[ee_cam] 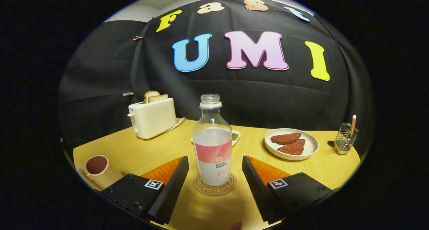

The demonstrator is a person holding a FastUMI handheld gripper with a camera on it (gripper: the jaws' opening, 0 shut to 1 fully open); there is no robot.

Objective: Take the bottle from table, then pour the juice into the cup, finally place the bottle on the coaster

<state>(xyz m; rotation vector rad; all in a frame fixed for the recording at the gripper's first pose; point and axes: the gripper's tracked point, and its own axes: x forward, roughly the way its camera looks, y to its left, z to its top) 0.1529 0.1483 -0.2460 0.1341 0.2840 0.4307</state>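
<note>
— Where's the bottle [211, 141]?
— Upright on the round coaster [215, 187], on the desk [157, 153], between the two fingers and a little ahead of their tips. No cap on it. Pale liquid up to about the shoulder, label around the lower half.

— And the tongs [214, 164]?
— Spread wide, a clear gap on each side of the bottle. Touching nothing, holding nothing. Left finger [172, 186] and right finger [256, 186] both angled in toward the coaster.

— The cup [100, 171]?
— Off to the left, just beyond the left finger, near the desk's front edge. Tilted look from the lens, mouth facing this way, inside dark reddish. Can't tell how full.

— Anything else on the desk?
— Cream toaster [153, 118] at the back left, two slices of toast [155, 96] sticking out the top, cord trailing toward the middle. Small white dish [235, 136] with something green in it, right behind the bottle, partly hidden by it. White plate [291, 144] to the right with two dark reddish-brown pieces lying side by side. Wire holder [346, 138] at the far right with one stick standing in it.

— Behind all that?
— Black cloth wall.
</note>
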